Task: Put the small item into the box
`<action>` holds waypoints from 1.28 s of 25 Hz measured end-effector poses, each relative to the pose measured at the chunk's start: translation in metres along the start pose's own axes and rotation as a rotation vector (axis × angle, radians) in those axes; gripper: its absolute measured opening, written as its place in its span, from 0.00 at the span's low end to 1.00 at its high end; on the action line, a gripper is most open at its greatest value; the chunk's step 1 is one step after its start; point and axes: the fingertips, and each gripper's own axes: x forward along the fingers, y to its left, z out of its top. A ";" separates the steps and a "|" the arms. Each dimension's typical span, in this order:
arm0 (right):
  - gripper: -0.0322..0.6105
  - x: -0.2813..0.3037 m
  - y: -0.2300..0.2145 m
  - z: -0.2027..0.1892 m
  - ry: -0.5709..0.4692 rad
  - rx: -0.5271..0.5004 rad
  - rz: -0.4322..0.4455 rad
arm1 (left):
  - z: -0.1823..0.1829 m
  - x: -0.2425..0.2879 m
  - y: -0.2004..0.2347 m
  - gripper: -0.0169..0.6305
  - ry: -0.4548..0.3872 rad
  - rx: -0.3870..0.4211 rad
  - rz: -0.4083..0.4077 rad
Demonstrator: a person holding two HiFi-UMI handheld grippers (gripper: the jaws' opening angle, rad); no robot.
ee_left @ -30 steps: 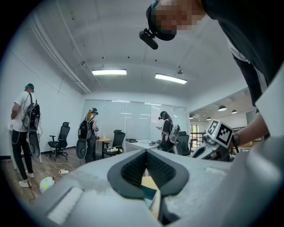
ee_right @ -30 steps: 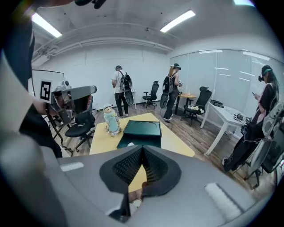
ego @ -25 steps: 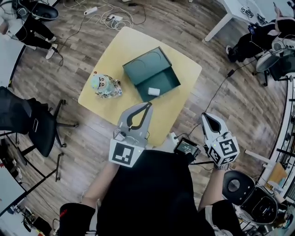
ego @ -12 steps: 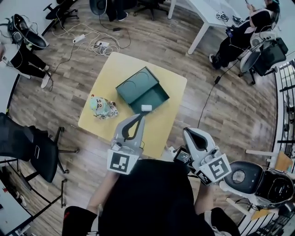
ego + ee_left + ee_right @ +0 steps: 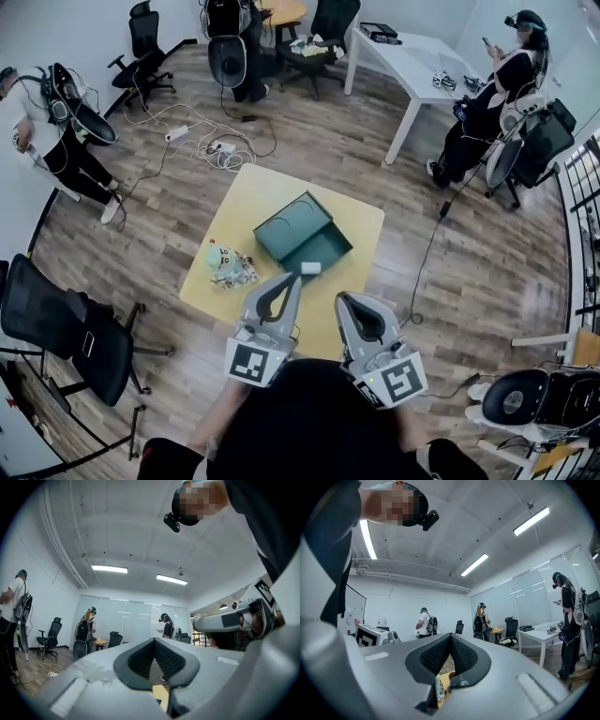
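In the head view an open dark green box (image 5: pixel 305 239) lies on the yellow table (image 5: pixel 361 225), its lid flipped back. A small white item (image 5: pixel 310 268) rests in the near part of the box's tray. My left gripper (image 5: pixel 297 277) is held up in front of the table with its tip just short of the item; the jaws meet and hold nothing. My right gripper (image 5: pixel 342 298) hangs beside it, also shut and empty. Both gripper views look level across the room past the closed left gripper (image 5: pixel 153 640) and right gripper (image 5: pixel 451 634).
A colourful toy (image 5: pixel 228 267) sits on the table left of the box. Black office chairs (image 5: pixel 56 328) stand at the left, cables (image 5: pixel 211 145) lie on the floor behind, and a white table (image 5: pixel 412 61) stands at the back right. Several people stand around the room.
Both grippers have risen. The right one swung in from the far right to sit next to the left one. The head view has tilted up, showing more of the room.
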 end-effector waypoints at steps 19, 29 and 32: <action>0.05 -0.009 -0.001 -0.015 0.045 0.026 -0.067 | -0.003 -0.005 -0.032 0.03 0.051 0.058 -0.104; 0.05 -0.002 0.002 -0.022 0.052 0.024 -0.060 | -0.006 -0.008 -0.032 0.03 0.056 0.056 -0.086; 0.05 0.001 0.004 -0.024 0.049 0.028 -0.052 | -0.010 -0.010 -0.029 0.03 0.063 0.053 -0.074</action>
